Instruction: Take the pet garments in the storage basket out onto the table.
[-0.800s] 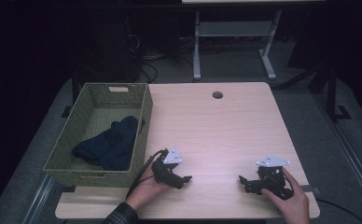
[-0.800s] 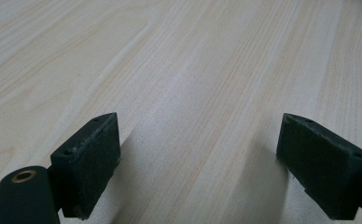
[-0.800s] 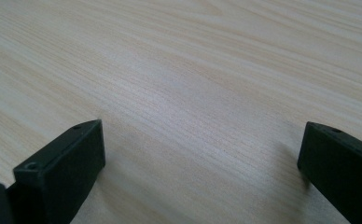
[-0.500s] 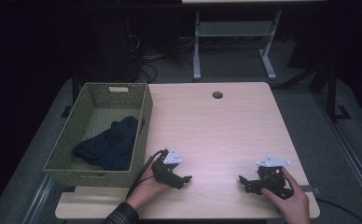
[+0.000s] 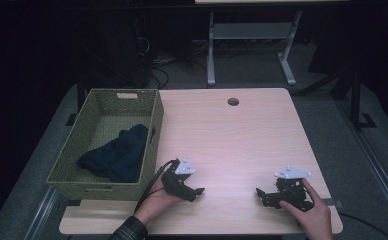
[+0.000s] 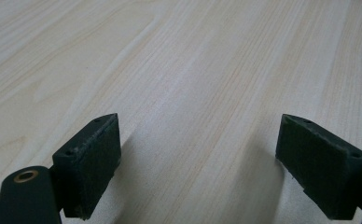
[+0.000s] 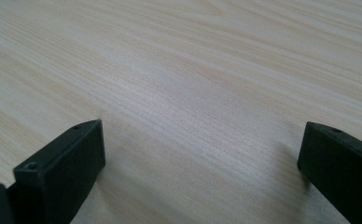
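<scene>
Resting on the table [image 5: 242, 140], both grippers gape.

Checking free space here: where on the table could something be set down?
Bare wood runs from the basket across to the table right edge, past the cable hole. The near edge is crowded by left gripper and right gripper.

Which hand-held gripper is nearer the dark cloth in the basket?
Left. The left hand-held gripper sits just outside the basket holding the dark cloth; the right hand-held gripper lies across the table.
</scene>
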Tool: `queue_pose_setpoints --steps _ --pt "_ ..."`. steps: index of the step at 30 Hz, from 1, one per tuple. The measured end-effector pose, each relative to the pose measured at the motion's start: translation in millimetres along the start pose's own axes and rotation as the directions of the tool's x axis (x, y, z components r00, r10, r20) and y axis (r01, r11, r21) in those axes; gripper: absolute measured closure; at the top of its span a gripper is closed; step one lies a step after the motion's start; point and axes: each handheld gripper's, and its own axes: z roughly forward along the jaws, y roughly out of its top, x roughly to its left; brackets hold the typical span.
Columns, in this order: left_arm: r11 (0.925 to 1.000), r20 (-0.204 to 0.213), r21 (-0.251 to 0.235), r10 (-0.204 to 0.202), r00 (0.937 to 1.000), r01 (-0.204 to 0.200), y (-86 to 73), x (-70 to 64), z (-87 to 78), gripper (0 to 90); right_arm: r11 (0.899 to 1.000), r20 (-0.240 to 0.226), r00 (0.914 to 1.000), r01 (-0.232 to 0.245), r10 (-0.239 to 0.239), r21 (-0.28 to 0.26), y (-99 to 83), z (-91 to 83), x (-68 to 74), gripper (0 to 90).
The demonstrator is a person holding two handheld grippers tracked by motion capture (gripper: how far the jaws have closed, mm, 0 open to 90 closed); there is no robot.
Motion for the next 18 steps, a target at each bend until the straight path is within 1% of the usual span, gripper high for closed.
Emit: queue_pose_setpoints --steps 3,4,5,6,7,8,9,13,17,18 --pt "1.0 -0.001 -0.006 0.0 1.0 0.0 1.6 0.2 -1.8 13.4 1.0 0.0 1.0 0.0 0.0 0.001 0.0 -0.1 0.0 0.4" --pt "0.9998 0.0 -0.017 -0.014 0.9999 0.014 2.8 1.2 -3.4 13.4 1.0 0.0 1.0 0.0 0.0 0.0 0.0 0.0 0.0 0.4" --pt "0.9998 0.0 -0.017 -0.014 0.9999 0.014 2.8 1.2 -3.4 13.4 1.0 -0.001 1.0 0.0 0.0 0.0 0.0 -0.1 0.0 0.4" --pt "0.999 0.006 -0.029 -0.033 0.9994 0.033 3.3 2.8 -5.0 13.5 1.0 -0.001 1.0 0.0 0.0 0.0 0.0 -0.1 -0.1 0.4" --pt "0.999 0.006 -0.029 -0.033 0.9994 0.033 3.3 2.8 -5.0 13.5 1.0 0.0 1.0 -0.001 0.001 -0.001 0.0 0.0 0.0 0.4" --pt "0.9987 0.008 -0.028 -0.043 0.9991 0.043 3.9 3.4 -6.2 13.5 1.0 0.0 1.0 -0.001 0.001 -0.001 0.0 0.1 0.0 0.4" --pt "0.9989 0.012 -0.022 -0.042 0.999 0.042 4.7 3.4 -6.5 13.5 1.0 0.0 1.0 -0.001 0.001 -0.001 0.0 0.1 0.0 0.4" --pt "0.9995 0.002 -0.017 -0.027 0.9996 0.027 7.8 2.6 -8.6 13.5 1.0 0.0 1.0 0.0 0.0 -0.002 -0.1 0.1 0.0 0.4" --pt "0.9992 -0.004 -0.032 -0.022 0.9997 0.022 11.9 3.2 -13.3 13.5 1.0 0.0 1.0 0.0 0.0 -0.001 -0.1 0.1 0.0 0.4" --pt "0.9989 -0.004 -0.037 -0.029 0.9996 0.029 12.8 3.4 -14.6 13.5 1.0 0.0 1.0 0.0 0.0 -0.002 -0.1 0.1 0.0 0.4"
